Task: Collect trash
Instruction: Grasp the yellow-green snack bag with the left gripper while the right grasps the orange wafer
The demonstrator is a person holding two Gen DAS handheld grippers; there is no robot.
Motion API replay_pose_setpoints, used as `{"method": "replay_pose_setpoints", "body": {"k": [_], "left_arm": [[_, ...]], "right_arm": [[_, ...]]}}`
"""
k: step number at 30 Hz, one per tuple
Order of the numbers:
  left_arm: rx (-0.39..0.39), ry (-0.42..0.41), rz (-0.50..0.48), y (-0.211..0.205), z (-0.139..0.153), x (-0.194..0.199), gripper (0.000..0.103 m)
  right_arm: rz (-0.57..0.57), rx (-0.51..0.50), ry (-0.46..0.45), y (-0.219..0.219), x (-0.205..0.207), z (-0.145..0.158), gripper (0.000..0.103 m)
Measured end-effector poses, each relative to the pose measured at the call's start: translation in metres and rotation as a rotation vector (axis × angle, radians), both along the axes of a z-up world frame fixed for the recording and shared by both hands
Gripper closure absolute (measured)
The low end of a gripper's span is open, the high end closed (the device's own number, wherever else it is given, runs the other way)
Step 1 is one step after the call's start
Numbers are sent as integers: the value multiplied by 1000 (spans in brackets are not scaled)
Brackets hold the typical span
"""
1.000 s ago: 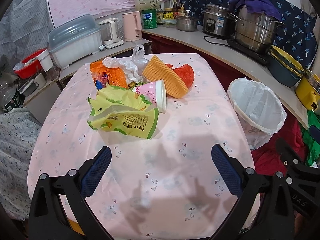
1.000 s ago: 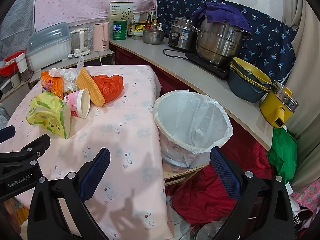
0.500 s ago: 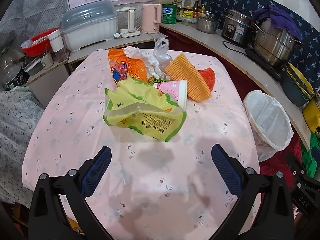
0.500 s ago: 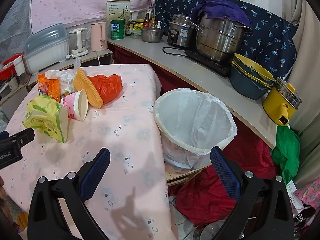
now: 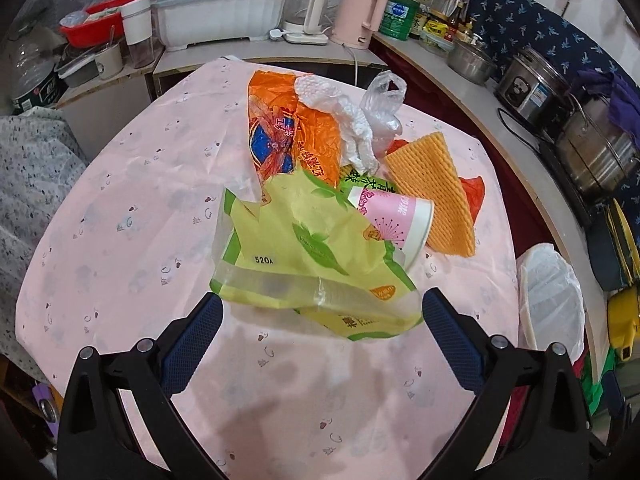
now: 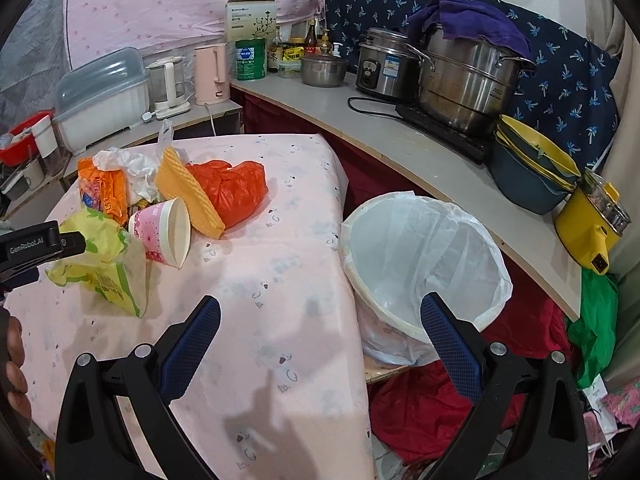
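Observation:
A pile of trash lies on the pink table [image 5: 120, 216]: a yellow-green snack bag [image 5: 308, 264] nearest me, a pink paper cup [image 5: 396, 220] on its side, an orange snack bag [image 5: 284, 136], crumpled white plastic [image 5: 352, 120], an orange waffle sponge [image 5: 432, 184] and a red plastic bag [image 6: 232, 188]. My left gripper [image 5: 320, 320] is open, its fingers either side of the yellow-green bag's near edge. My right gripper [image 6: 320, 332] is open and empty over the table's right edge. The white-lined bin [image 6: 424, 256] stands beside the table.
A curved counter [image 6: 400, 148] behind the bin holds steel pots [image 6: 468, 80], a rice cooker, stacked bowls [image 6: 532, 172] and a yellow pot. A kettle [image 5: 360, 16] and a dish rack [image 5: 216, 8] stand beyond the table. Red cloth lies on the floor.
My left gripper has moved forward to the trash pile; the yellow-green bag now lies between its open fingers. My right gripper has barely shifted.

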State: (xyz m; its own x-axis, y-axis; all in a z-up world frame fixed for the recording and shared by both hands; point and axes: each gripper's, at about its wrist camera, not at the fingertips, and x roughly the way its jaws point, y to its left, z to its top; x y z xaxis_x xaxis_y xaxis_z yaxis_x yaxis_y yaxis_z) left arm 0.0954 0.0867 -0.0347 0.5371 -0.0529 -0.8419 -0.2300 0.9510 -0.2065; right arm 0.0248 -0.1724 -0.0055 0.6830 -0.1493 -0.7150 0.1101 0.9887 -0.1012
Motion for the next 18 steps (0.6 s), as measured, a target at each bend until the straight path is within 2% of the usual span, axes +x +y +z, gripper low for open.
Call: {"method": "replay_pose_setpoints", "body": {"k": [4, 8, 10, 11, 13, 16, 18], "left_arm": [[-30, 41, 6, 3, -12, 16, 22], [-23, 39, -11, 3, -17, 19, 39], [-24, 40, -21, 5, -19, 19, 53], [-29, 43, -27, 6, -20, 19, 57], [-40, 52, -39, 8, -22, 20, 74], [-60, 57, -62, 13, -26, 22, 87], [-66, 56, -69, 16, -27, 23, 92]], "right_arm": [[25, 46, 1, 5, 21, -2, 7], [64, 84, -1, 16, 46, -5, 7], [92, 97, -6, 24, 60, -9, 9], [105, 100, -2, 29, 68, -11, 12], [128, 109, 14, 39, 85, -18, 18], [154, 125, 36, 51, 107, -30, 28], [170, 127, 50, 60, 120, -38, 36]]}}
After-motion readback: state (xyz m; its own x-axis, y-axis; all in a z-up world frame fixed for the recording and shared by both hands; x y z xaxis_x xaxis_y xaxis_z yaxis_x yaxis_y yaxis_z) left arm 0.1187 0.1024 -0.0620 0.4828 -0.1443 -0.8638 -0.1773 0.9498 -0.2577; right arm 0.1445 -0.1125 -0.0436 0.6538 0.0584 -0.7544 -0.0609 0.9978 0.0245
